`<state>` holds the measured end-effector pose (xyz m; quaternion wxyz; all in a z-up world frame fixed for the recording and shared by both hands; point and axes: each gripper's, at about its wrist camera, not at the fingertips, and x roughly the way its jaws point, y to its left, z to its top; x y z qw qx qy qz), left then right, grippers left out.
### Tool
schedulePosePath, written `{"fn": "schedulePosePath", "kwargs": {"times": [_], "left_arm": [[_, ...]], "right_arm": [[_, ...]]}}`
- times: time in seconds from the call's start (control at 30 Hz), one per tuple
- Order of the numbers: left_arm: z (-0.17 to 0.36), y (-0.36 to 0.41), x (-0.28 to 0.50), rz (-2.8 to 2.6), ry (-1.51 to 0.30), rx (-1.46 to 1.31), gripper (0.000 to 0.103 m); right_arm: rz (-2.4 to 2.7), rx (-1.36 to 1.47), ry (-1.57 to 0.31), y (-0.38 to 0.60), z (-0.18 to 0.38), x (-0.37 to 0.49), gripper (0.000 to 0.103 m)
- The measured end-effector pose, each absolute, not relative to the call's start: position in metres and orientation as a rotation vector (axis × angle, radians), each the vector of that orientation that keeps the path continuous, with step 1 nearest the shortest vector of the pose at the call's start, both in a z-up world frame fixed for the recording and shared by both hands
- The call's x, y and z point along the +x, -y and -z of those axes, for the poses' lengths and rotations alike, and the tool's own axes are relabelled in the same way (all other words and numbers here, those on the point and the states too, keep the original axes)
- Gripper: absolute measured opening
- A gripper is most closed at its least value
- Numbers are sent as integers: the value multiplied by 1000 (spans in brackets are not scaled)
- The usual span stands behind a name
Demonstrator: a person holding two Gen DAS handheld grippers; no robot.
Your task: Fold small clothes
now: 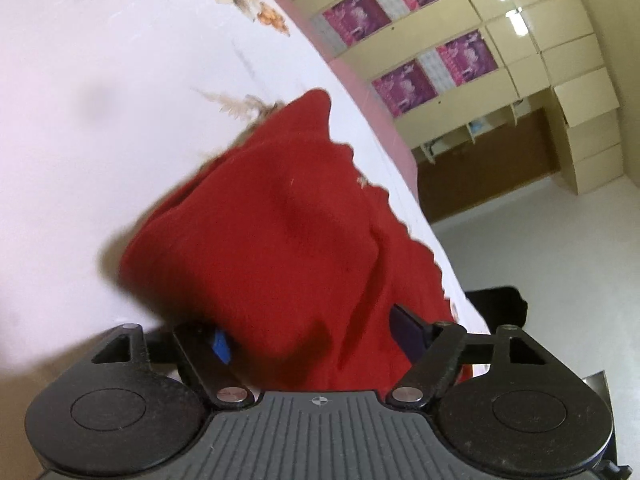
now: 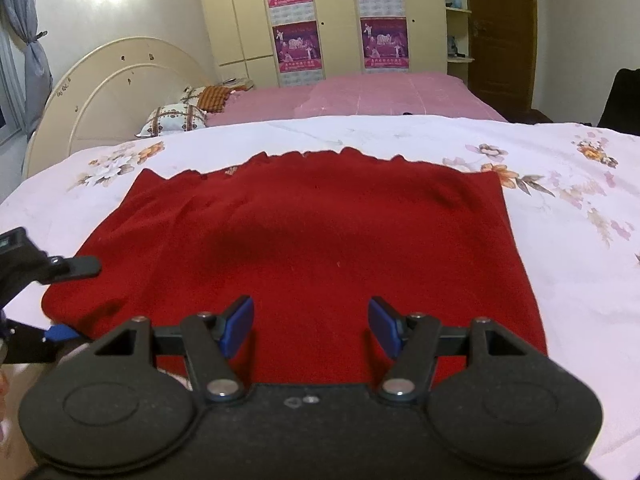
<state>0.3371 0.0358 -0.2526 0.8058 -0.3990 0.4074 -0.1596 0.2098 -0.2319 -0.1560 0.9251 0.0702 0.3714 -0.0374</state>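
Observation:
A red knitted garment [image 2: 312,220] lies spread flat on a white floral bedcover [image 2: 560,220], its scalloped edge at the far side. My right gripper [image 2: 312,316] stands open over the garment's near edge, blue pads apart, with nothing pinched between them. My left gripper [image 2: 68,300] sits at the garment's near left corner, one finger above the cloth and a blue pad below it. In the left wrist view the picture is tilted and blurred. The red garment [image 1: 260,220] fills the gap of the left gripper [image 1: 316,328], whose pads stand wide apart either side of the cloth.
Behind the floral cover lies a pink bed [image 2: 400,92] with pillows [image 2: 176,118] and a curved cream headboard [image 2: 112,80]. A cream wardrobe [image 2: 320,20] with purple posters and a brown door [image 2: 500,32] line the back wall. The bed's edge drops to pale floor [image 1: 540,240].

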Motion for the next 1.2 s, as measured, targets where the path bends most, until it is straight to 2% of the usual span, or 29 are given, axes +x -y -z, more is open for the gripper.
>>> {"fn": "schedulePosePath", "kwargs": {"times": [0.1,0.13,0.17,0.23,0.27,0.47,0.53,0.73,0.93,1.03,1.2], "left_arm": [[254,-30,351,331,-833,-856,75],[255,-29,356,323,-825,-852,64],[257,-28,359,313,-825,-854,49],[264,-30,365,287,-838,-883,31],[265,-31,365,274,-839,-894,28],[254,-26,367,301,-803,-865,25],[245,-23,368,328,-786,-818,10],[195,9,371,504,-663,-628,10],[157,102,377,817,-650,-450,10],[159,152,368,936,-692,-361,10],[195,207,363,941,-863,-163,11]], "right_arm": [[78,144,-758,232,160,228,60],[78,146,-753,232,160,236,59],[83,145,-746,232,161,243,58],[89,133,-731,231,161,257,57],[92,119,-727,230,162,263,55],[78,64,-735,219,171,287,55],[75,-87,-744,205,197,285,57],[79,-105,-701,203,201,281,59],[102,221,-651,262,163,259,57],[168,296,-647,302,152,234,57],[268,386,-681,355,157,190,58]]}}
